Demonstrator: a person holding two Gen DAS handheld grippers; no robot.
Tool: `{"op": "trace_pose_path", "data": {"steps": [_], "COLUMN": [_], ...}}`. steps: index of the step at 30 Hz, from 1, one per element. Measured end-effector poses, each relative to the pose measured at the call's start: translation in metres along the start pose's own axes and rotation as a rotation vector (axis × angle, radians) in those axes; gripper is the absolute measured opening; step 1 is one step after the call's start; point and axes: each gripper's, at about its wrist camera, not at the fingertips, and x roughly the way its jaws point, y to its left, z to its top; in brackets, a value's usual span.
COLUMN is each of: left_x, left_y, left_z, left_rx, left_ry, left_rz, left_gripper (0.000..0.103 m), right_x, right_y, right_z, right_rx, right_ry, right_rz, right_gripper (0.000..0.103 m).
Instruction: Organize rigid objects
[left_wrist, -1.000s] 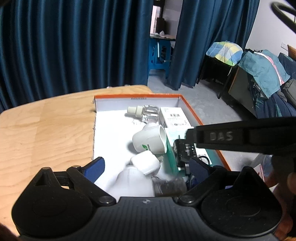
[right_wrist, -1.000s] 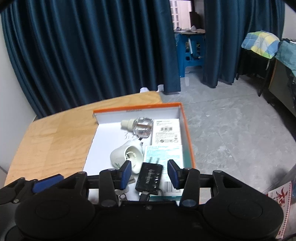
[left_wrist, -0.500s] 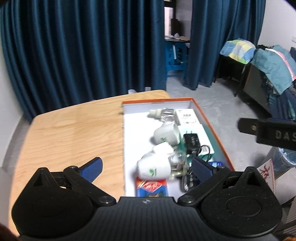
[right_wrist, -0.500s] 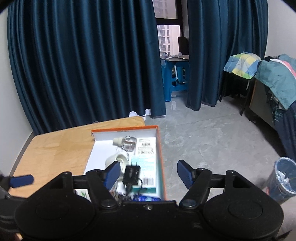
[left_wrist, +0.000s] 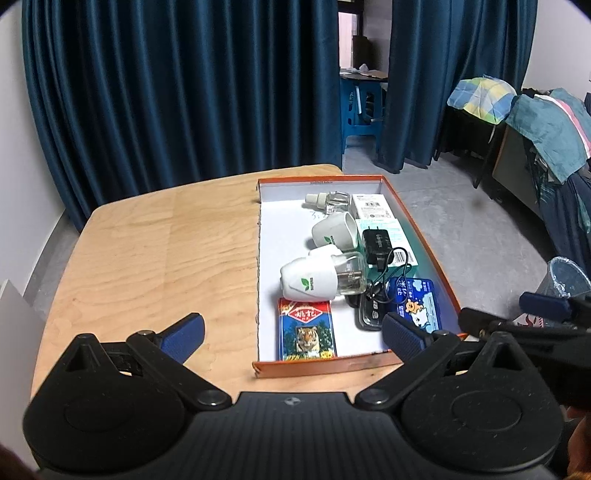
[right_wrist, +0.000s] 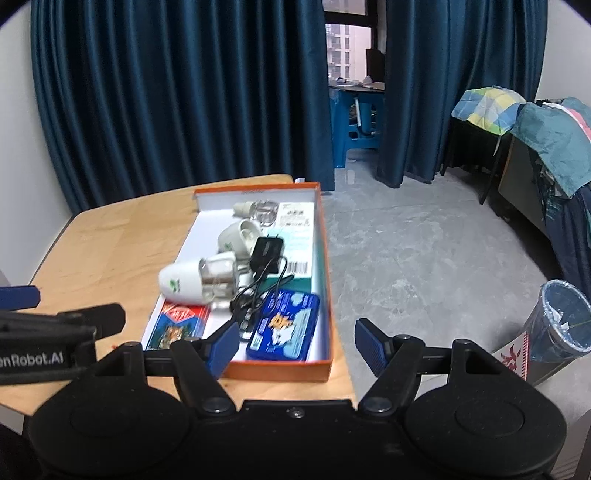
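An orange-rimmed box (left_wrist: 424, 236) (right_wrist: 325, 258) with a white floor sits on the wooden table (left_wrist: 155, 251) (right_wrist: 110, 236). It holds white mosquito-repellent heaters (left_wrist: 310, 282) (right_wrist: 181, 282), a white cup-shaped piece (left_wrist: 332, 230), a clear bottle (left_wrist: 328, 199), a black charger with cable (left_wrist: 376, 242) (right_wrist: 266, 251), a tiger card box (left_wrist: 306, 328), a blue tin (left_wrist: 415, 302) (right_wrist: 284, 325) and white and green cartons (left_wrist: 371, 210). My left gripper (left_wrist: 291, 332) is open and empty above the box's near end. My right gripper (right_wrist: 295, 341) is open and empty over the box's near right corner.
Dark blue curtains (left_wrist: 184, 92) hang behind the table. A bin with a plastic liner (right_wrist: 561, 317) stands on the grey floor at the right. Clothes-covered furniture (left_wrist: 546, 122) is at the far right. A blue stool (right_wrist: 354, 118) stands in the doorway.
Both grippers have pulled back and up from the box. The right gripper opened wide, leaving the black charger lying in the box. More of the box and table now shows.
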Motion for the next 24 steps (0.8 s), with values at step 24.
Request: {"op": "trace_pose_path", "data": {"steps": [24], "left_x": [-0.002], "left_y": [0.005], "left_z": [-0.014], "left_rx": [-0.017], "left_ry": [0.039], "left_rz": [0.028], "left_gripper": [0.103], "right_x": [0.005], "right_y": [0.007], "right_z": [-0.01], "right_rx": [-0.006], "right_ry": [0.024], "right_rz": [0.002], "right_gripper": [0.082]}}
